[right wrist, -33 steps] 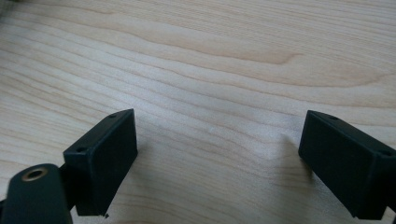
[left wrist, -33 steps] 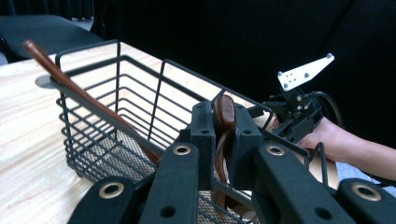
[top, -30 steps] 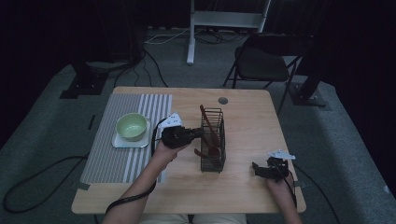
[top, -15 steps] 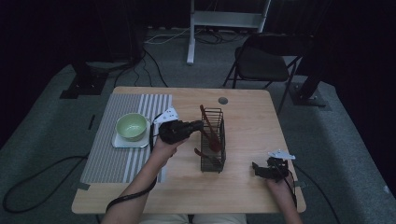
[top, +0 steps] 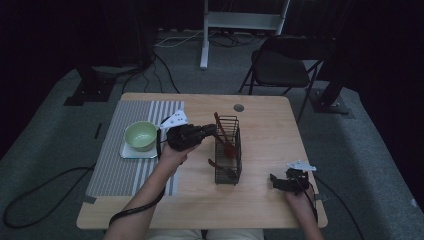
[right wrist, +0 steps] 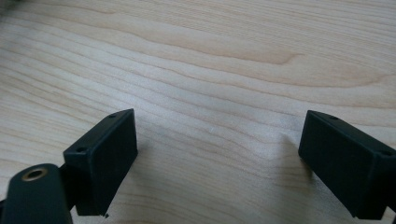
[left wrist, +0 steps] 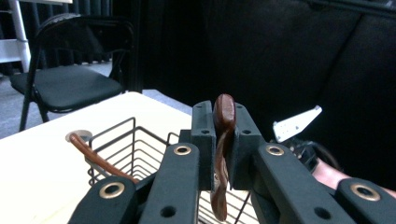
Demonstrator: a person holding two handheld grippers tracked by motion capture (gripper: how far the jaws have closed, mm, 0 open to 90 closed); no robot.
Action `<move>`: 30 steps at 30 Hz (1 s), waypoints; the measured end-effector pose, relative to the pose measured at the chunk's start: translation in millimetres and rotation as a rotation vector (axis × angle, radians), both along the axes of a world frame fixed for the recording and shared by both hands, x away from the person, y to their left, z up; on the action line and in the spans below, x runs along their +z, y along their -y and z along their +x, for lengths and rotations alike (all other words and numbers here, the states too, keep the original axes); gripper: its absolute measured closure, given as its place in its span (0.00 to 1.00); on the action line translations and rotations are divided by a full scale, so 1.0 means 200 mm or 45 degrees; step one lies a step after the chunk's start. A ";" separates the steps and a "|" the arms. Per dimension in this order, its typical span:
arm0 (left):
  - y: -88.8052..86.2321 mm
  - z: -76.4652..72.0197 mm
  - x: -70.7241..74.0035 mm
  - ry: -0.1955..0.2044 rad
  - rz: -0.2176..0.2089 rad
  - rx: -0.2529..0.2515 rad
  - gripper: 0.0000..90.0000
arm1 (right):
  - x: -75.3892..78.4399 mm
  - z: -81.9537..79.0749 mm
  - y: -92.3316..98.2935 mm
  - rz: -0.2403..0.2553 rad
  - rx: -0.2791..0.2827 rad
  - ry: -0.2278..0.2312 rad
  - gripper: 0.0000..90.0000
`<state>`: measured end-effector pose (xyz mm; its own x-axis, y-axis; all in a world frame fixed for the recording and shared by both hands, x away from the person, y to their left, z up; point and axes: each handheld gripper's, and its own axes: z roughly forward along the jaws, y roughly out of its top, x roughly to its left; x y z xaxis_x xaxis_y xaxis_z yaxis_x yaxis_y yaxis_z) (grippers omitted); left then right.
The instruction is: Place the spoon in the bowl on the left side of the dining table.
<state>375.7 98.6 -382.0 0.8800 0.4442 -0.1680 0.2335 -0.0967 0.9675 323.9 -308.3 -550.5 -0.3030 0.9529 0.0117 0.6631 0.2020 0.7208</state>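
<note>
The left gripper [left wrist: 223,140] clamps a brown spoon [left wrist: 224,114] above the wire basket [top: 227,150], mid-table. The right gripper [top: 284,183] rests released near the table's [top: 270,125] front right corner, bare wood around.

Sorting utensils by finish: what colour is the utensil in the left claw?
Dark reddish-brown utensil; clearest in the left gripper view.

The brown utensil's [left wrist: 223,154] lower end is cut off by the frame's bottom edge; its middle is hidden between the jaws.
</note>
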 end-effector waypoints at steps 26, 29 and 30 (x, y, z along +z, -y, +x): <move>-0.18 -0.06 0.29 0.110 -0.041 0.075 0.93 | 0.00 0.00 0.00 -0.001 -0.003 -0.001 0.12; -0.20 -0.06 0.29 0.104 -0.041 0.083 0.93 | 0.00 0.00 0.00 0.000 -0.004 -0.002 0.12; -0.22 -0.06 0.29 0.104 -0.041 0.097 0.93 | 0.00 0.00 0.00 -0.001 -0.003 -0.001 0.12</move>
<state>363.5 141.8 -323.2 0.8551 0.5060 -0.1127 0.1596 -0.0502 0.9859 323.8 -308.1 -550.4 -0.3005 0.9537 0.0114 0.6640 0.2007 0.7203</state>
